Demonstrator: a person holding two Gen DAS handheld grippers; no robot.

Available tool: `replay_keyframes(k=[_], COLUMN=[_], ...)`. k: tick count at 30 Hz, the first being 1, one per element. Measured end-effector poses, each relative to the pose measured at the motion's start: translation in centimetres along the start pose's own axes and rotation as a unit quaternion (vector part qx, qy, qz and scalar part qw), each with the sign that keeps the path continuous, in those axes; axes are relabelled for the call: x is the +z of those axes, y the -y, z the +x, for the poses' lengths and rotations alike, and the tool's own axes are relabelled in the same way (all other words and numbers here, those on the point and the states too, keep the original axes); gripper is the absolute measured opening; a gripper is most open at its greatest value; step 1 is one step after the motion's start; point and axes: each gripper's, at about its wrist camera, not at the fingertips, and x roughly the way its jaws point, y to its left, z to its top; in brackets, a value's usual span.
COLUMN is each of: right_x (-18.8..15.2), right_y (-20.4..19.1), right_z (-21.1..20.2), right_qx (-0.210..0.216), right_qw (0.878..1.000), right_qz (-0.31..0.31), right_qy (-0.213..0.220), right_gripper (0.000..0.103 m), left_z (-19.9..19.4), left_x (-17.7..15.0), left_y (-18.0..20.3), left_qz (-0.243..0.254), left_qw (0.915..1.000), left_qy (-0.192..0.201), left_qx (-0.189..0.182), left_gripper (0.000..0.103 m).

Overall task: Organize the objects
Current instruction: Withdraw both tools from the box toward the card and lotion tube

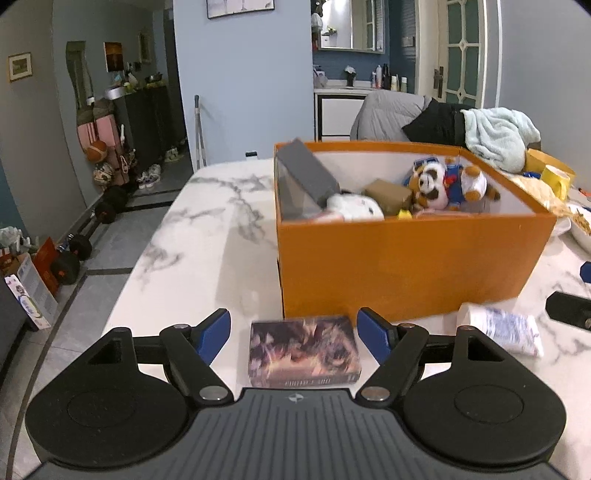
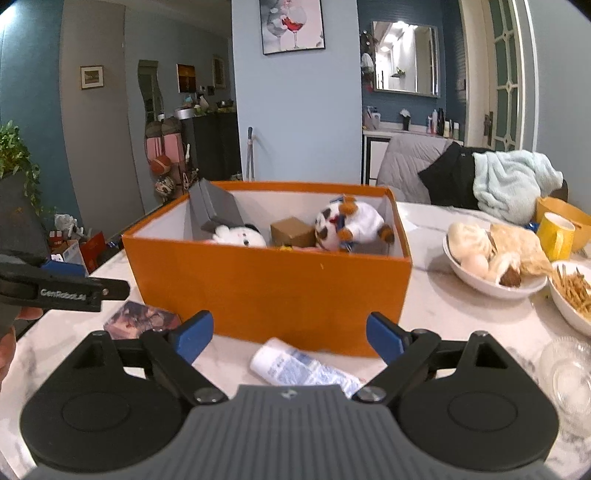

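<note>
I see blue-grey walls (image 2: 295, 110) hung with a wine-glass picture (image 2: 291, 24), grey tiled floor (image 1: 110, 254), and a white marble table (image 1: 207, 236).

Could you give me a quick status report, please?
Left gripper open around card box. Right gripper open over tissue pack. Orange box ahead, unobstructed.

noodle bowl (image 2: 570, 295) cut off, card box (image 1: 303, 352) lettering blurred

The right claw (image 2: 290, 338) gapes wide over a white tube (image 2: 304, 367) before the orange box (image 2: 273, 291).
</note>
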Motion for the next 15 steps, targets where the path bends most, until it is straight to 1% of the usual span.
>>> replay_keyframes(k=[3,6,9,13,15], right_x=[-1.0,-1.9,-2.3,-2.5,-2.5], right_y=[0.5,1.0,1.2,1.4,1.3], right_z=[0.2,0.5,0.8,1.2,1.3], right_qx=[0.0,0.0,-0.004,-0.005,-0.002], right_qw=[1.0,1.0,0.999,0.999,0.999], right_qz=[0.013,0.024,0.026,0.023,0.021], right_qy=[-0.008,-0.015,-0.021,-0.026,-0.028], right_gripper=[0.091,0.091,0.091,0.091,0.092], left_z=[0.6,1.6,2.4,2.6,2.9], left_x=[-1.0,-1.5,-1.9,-1.8,-1.4], left_y=[-0.2,-0.2,0.0,-0.1,-0.6], left_qz=[0.003,-0.001,-0.003,-0.008,-0.008], left_qw=[1.0,0.9997,0.9996,0.9998,0.9998], left_qy=[-0.004,-0.017,-0.025,-0.015,-0.015], left_qx=[-0.006,-0.015,-0.013,-0.006,-0.009], left_gripper=[0.089,0.089,0.089,0.089,0.089])
